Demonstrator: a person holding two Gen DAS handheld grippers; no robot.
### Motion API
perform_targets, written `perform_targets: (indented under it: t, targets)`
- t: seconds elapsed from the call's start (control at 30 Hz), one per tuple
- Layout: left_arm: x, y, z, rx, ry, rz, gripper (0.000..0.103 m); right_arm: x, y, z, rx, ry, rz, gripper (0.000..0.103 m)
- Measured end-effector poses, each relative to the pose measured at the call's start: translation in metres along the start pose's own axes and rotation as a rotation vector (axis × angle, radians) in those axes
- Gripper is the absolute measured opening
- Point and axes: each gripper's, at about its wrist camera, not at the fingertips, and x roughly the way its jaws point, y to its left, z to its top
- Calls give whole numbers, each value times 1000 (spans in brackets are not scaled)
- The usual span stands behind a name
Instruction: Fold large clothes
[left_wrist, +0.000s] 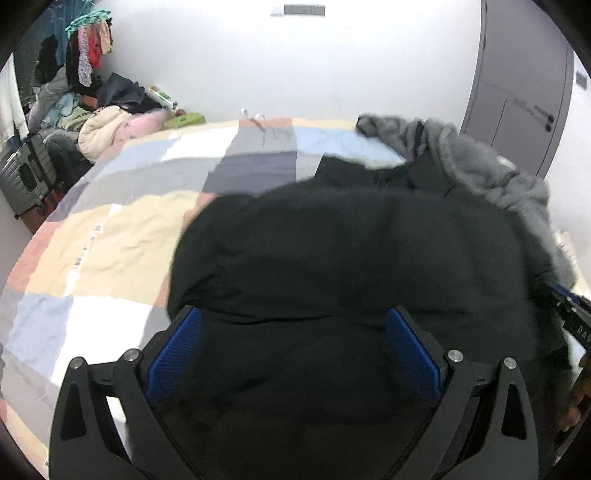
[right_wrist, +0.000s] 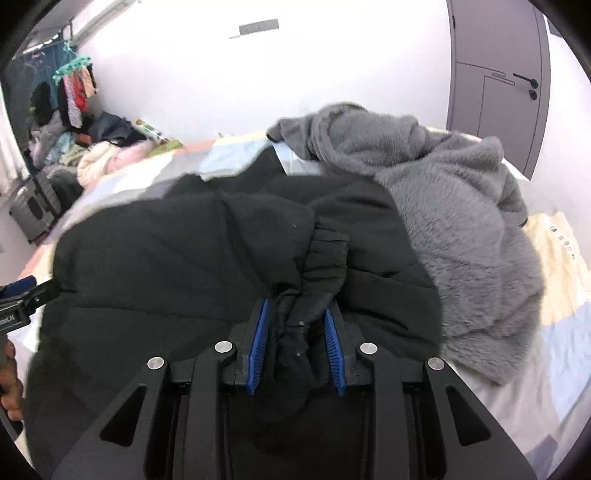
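Black jacket (left_wrist: 332, 251) on bed | left claw (left_wrist: 295, 321) spread | right claw (right_wrist: 295, 314) loosely around cuff (right_wrist: 325, 251)

Little can be read; on the black body of the right claw (left_wrist: 576, 325), at the right edge of the left wrist view, white capitals begin "DA" and then run out of frame; on the left claw (right_wrist: 11, 314), at the left edge of the right wrist view, a white label ends in what looks like "AI", its start cut off; the cream patch of the bed cover (right_wrist: 561, 240) carries a row of small dark letters, too blurred to make out; a similar printed line on the cover in the left wrist view is likewise unreadable.
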Motion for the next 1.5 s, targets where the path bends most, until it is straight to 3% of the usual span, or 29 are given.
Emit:
perform_targets:
  t: [0.3,0.37,0.57,0.8,1.0,1.27,1.5]
  targets:
    - [-126,0,5,-42,-72,-51,99,-135,25,17,-10,-151,35,41]
    - [-155,-1,2,-36,-101,-55,99,-163,32,16,-14,-182,38,49]
    - [-230,0,-22,-34,-167,-77,99,-240,46,-1,-28,-249,47,49]
    - [-285,7,-64,-50,-200,-126,100,-302,51,-40,-53,-297,46,50]
    - [-300,20,-103,-70,-184,-147,100,-320,46,-73,-62,-293,42,52]
    - [-293,42,-154,-97,-106,-161,100,-312,33,-117,-94,-221,29,52]
    - [-247,78,-179,-121,61,-177,100,-277,-1,-146,-47,-33,109,52]
